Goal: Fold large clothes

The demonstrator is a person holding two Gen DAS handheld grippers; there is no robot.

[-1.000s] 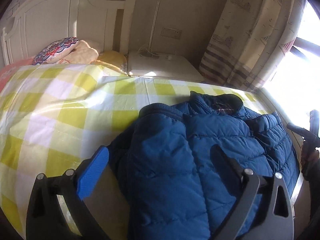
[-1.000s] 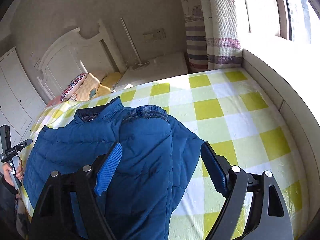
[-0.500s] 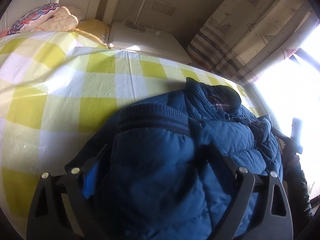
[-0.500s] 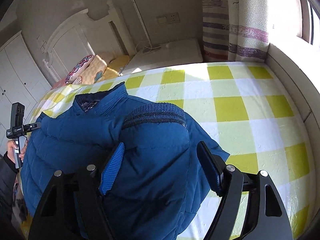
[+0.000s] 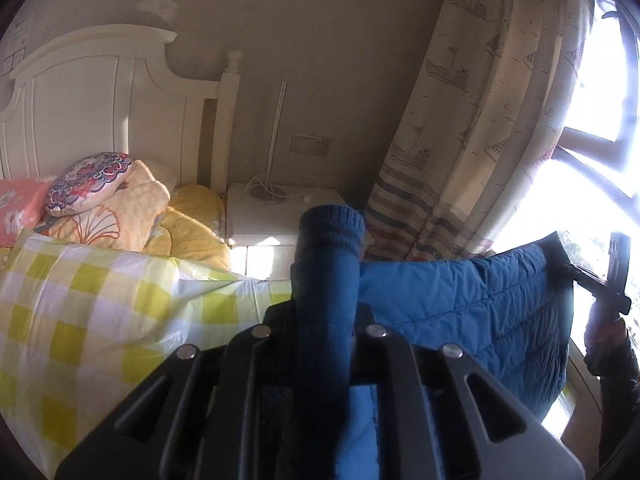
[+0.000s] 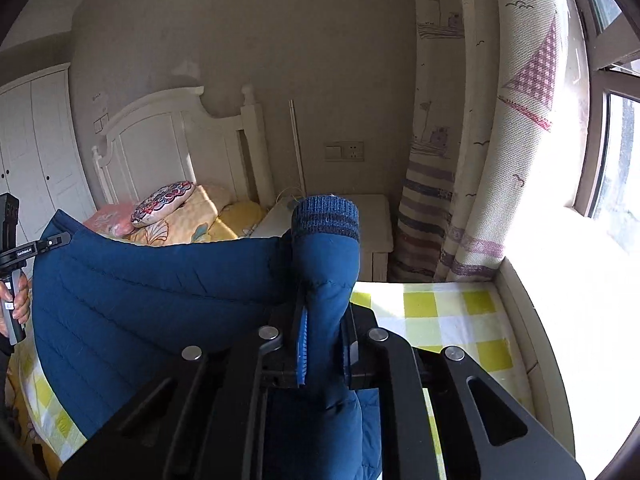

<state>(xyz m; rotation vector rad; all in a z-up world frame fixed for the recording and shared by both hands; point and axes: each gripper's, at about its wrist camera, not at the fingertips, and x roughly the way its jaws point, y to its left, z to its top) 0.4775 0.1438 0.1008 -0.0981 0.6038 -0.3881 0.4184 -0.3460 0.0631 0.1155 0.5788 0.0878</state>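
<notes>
We have the dark blue quilted puffer jacket (image 5: 472, 308) up in the air above the bed with the yellow-and-white checked cover (image 5: 80, 300), strung between our two hands and hanging in a broad sagging sheet. Each ribbed knit cuff (image 6: 325, 216) stands up just past the fingers that grip the sleeve below it. The left hand-held gripper (image 5: 324, 344) is pressed together on one sleeve, padding bunched between its jaws; the right hand-held gripper (image 6: 322, 354) pinches the other sleeve the same way, its blue pad (image 6: 302, 348) flat against the fabric.

We judge the task to be early. The grasp is made and the garment is clear of the bed, but we see no finished fold: the body hangs loose and curved, and the lower hem drops out of view. What is left, as we read it, is to lay the jacket flat on the checked cover, bring the sleeves in across the body, and then double the body over.

Beyond the jacket lie a patterned round cushion (image 5: 88, 182) on yellow bedding, a white headboard (image 5: 100, 112), a white bedside cabinet (image 5: 276, 216) and the boat-print curtain (image 5: 472, 128) by the bright window.
</notes>
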